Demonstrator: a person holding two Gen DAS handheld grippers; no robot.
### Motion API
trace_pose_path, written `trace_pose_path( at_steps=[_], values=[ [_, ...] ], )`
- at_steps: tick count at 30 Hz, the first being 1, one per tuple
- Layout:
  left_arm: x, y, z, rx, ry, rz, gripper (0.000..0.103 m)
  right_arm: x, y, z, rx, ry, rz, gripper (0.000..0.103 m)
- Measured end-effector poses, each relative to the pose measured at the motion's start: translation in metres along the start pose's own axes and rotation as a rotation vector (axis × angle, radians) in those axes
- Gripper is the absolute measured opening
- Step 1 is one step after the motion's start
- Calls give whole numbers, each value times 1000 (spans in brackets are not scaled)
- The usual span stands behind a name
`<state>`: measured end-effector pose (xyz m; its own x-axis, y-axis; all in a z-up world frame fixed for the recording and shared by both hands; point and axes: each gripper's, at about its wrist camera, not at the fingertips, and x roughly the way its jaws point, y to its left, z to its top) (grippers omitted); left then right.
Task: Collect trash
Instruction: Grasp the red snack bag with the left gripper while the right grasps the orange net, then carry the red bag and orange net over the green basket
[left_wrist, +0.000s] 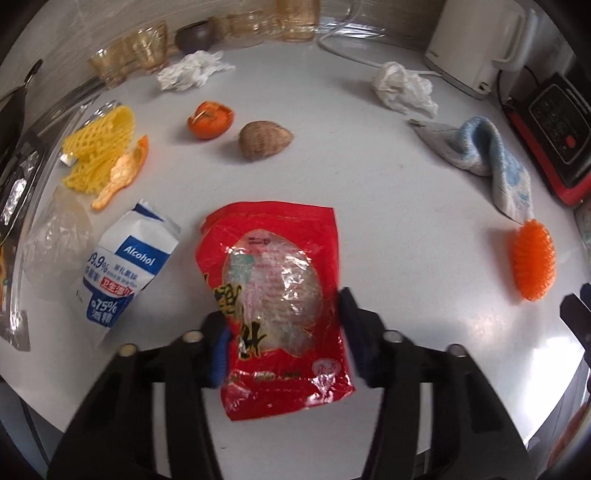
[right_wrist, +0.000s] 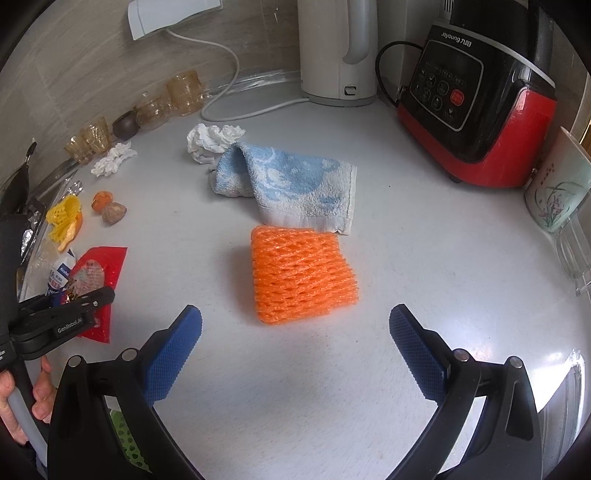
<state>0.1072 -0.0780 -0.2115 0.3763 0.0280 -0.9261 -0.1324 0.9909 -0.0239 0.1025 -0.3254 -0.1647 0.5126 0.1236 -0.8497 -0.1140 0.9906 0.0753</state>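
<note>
My left gripper (left_wrist: 284, 332) is shut on a red snack bag (left_wrist: 277, 295), gripped across its width, over the white counter (left_wrist: 388, 240); bag (right_wrist: 99, 273) and gripper also show at the left of the right wrist view. My right gripper (right_wrist: 295, 332) is open and empty, just short of an orange foam fruit net (right_wrist: 301, 275). Other trash lies around: an alcohol wipe packet (left_wrist: 122, 273), a yellow foam net (left_wrist: 98, 147), orange peel (left_wrist: 123, 171), a hollow orange peel (left_wrist: 210, 120), a brown shell (left_wrist: 264, 140) and two crumpled tissues (left_wrist: 192, 70) (left_wrist: 402, 86).
A blue-white towel (right_wrist: 291, 184) lies behind the orange net. A white kettle (right_wrist: 338, 51), a red-black blender base (right_wrist: 476, 103) and glass cups (right_wrist: 184, 92) stand along the back wall. A painted cup (right_wrist: 557, 192) stands at the right. Clear plastic (left_wrist: 55, 243) lies at the left edge.
</note>
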Motion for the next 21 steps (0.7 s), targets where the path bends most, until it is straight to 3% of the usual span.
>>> trace_pose_path(
  at_steps=[2, 5, 8, 15, 19, 21],
  values=[
    [-1, -4, 0, 19, -4, -14, 23, 3, -1, 1, 2, 4, 1, 101],
    [-3, -7, 1, 40, -4, -23, 10, 8, -3, 3, 10, 11, -2, 101],
    [-4, -7, 2, 32, 7, -29, 8, 15, -3, 8, 21, 17, 13, 101],
    [-14, -6, -5, 22, 7, -50, 8, 45, 1, 24, -1, 30, -57, 100],
    [-23, -6, -8, 24, -2, -63, 8, 58, -2, 26, 13, 76, -38, 68],
    [-28, -5, -10, 25, -6, -66, 8, 57, -2, 24, 26, 79, -11, 61]
  ],
)
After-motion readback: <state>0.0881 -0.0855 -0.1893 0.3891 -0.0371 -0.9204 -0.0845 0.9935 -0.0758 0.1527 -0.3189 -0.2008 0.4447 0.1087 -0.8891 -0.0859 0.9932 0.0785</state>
